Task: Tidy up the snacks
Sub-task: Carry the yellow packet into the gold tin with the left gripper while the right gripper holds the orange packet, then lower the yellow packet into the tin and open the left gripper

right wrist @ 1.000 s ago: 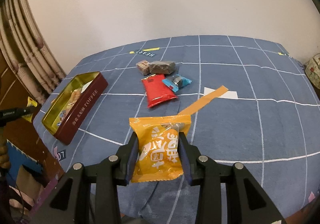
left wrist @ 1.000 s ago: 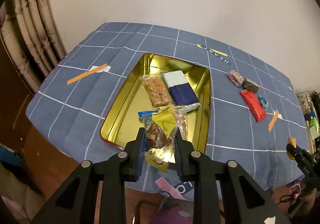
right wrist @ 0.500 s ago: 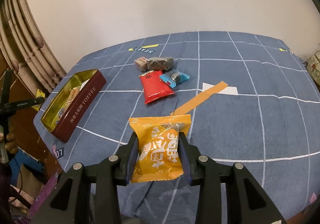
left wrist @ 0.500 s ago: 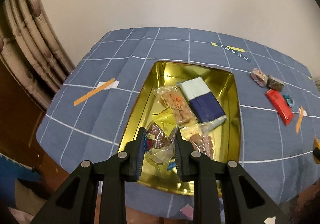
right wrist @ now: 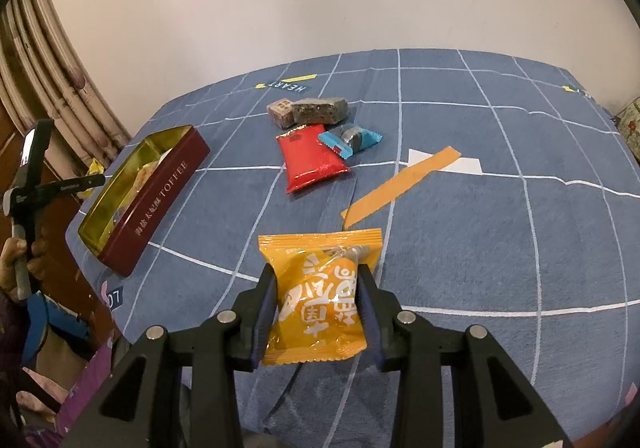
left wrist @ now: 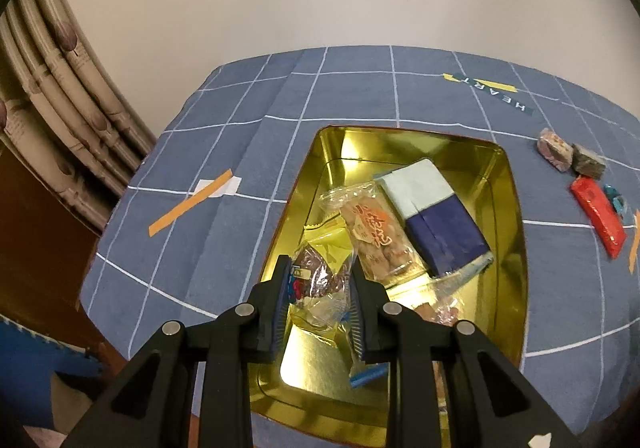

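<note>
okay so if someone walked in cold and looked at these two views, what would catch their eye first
Probably the orange snack packet pinched in the right gripper above the blue checked tablecloth. Next, the shiny gold tin, half full of snacks, with the left gripper holding a clear-wrapped snack over it.

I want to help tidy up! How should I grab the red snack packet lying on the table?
The red packet lies flat on the blue cloth. I'd come from above and pinch its two long edges near the middle. Its far end touches the blue-wrapped candy, so grip toward the nearer, freer end.
</note>
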### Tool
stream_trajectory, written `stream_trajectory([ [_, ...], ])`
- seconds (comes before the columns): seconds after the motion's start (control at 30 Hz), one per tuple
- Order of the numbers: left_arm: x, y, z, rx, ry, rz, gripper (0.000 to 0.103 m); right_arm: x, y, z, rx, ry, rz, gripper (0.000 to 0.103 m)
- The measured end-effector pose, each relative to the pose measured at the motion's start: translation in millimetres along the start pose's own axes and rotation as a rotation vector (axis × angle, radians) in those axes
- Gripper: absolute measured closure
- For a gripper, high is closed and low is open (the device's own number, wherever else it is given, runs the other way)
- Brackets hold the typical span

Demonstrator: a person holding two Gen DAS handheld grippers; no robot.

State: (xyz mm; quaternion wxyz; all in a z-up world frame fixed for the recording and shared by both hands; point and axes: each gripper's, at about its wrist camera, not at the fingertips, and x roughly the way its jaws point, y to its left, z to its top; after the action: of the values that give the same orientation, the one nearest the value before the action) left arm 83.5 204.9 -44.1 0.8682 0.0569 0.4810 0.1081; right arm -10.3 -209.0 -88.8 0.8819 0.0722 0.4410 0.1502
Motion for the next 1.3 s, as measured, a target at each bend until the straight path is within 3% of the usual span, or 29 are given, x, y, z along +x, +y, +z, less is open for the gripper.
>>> stream_trajectory([
  [0.77, 31, 0, 2, 0.029, 0.053, 0.042, 0.077, 8, -1, -3, 0.002, 0.030, 0.004, 0.064],
  [1.3, 35, -1, 4, 0.028, 0.046, 0.072, 0.075, 11, -2, -5, 0.005, 0.046, 0.004, 0.064],
])
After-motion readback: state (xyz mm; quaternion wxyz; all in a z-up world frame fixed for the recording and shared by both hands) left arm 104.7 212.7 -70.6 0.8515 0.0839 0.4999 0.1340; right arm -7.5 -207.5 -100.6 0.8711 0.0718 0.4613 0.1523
